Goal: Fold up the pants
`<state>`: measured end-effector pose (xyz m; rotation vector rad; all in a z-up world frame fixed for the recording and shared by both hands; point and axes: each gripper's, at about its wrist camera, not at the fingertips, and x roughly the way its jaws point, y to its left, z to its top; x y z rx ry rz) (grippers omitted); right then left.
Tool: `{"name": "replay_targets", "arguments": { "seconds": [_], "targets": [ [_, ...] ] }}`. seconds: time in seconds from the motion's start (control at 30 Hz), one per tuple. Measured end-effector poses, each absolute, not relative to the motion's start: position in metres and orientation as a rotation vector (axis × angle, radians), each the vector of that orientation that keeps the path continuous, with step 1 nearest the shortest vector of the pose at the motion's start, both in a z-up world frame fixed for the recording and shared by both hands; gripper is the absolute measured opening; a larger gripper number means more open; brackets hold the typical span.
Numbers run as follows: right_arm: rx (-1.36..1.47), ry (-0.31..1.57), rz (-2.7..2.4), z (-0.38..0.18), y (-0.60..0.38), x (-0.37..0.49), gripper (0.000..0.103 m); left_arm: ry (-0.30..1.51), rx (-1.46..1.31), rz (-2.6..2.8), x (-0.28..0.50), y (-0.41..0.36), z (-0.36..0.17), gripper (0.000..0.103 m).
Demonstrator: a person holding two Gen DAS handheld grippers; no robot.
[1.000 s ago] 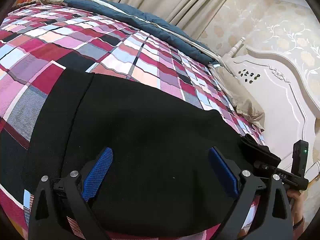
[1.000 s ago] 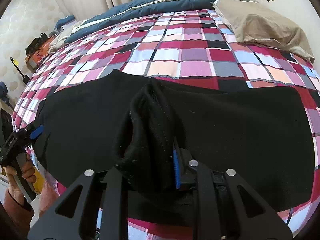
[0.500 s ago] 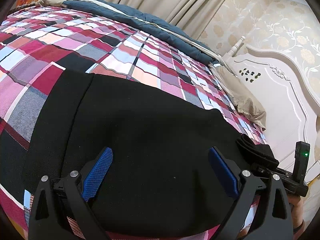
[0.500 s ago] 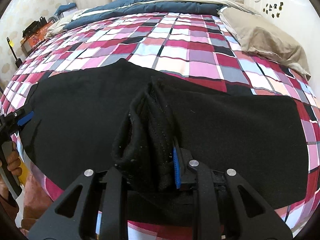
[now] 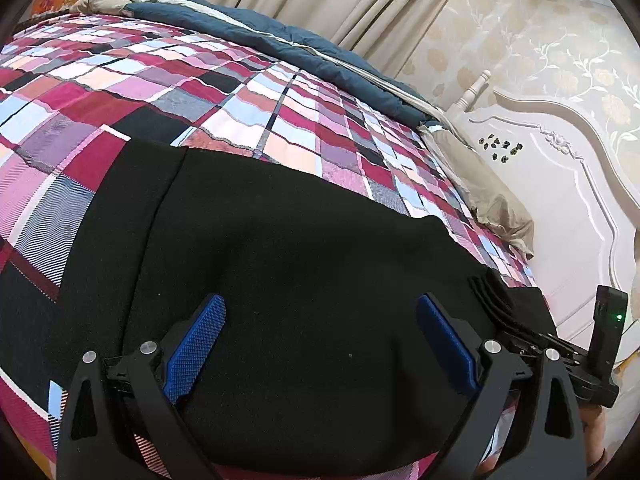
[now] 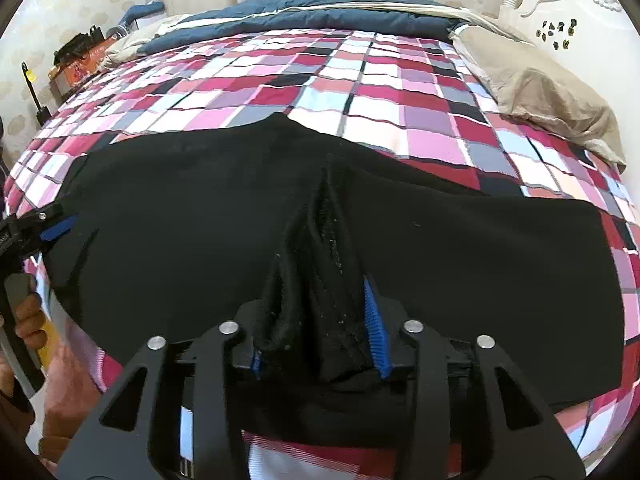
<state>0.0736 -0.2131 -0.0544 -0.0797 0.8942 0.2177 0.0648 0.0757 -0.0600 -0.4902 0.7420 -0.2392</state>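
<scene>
Two grippers are presented over one pair of black pants [image 5: 280, 264], which is spread flat across the near edge of a bed covered by a plaid bedspread [image 5: 248, 92].

Left gripper [image 5: 320, 344]: the jaws are held wide apart, with nothing between the blue pads [image 5: 196, 344]. The pants lie directly beneath and ahead of the jaws, and the fabric fills the gap between both fingers. Contact between the pads and the fabric cannot be determined. In the right wrist view, this gripper [image 6: 56, 224] is seen at the left end of the garment, at its edge.

Right gripper [image 6: 320, 320]: the jaws are clamped on a bunched ridge of the pants [image 6: 320, 248]. The ridge is raised from the flat fabric and runs forward from the jaws toward the far edge of the garment. In the left wrist view, this gripper [image 5: 520, 332] is seen at the right end of the garment, with stacked fabric layers pinched in it.

A tan pillow [image 6: 552, 92] lies well apart from the pants, near a white headboard [image 5: 560, 208]. A blue duvet [image 6: 320, 12] is bunched along the far side of the bed.
</scene>
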Motion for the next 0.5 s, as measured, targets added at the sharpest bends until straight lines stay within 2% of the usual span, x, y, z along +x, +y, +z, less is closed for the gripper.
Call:
{"name": "replay_targets", "arguments": {
  "seconds": [0.13, 0.27, 0.5],
  "targets": [
    [-0.039, 0.896, 0.299, -0.052, -0.2, 0.065, 0.048, 0.742, -0.488, -0.239, 0.065, 0.075, -0.06, 0.095],
    [-0.003, 0.88, 0.365, -0.044, -0.187, 0.053, 0.059, 0.742, -0.479, -0.239, 0.066, 0.076, -0.061, 0.095],
    [0.288, 0.797, 0.556, -0.01, -0.236, 0.021, 0.061, 0.745, -0.475, -0.25, 0.067, 0.078, -0.062, 0.095]
  ]
}}
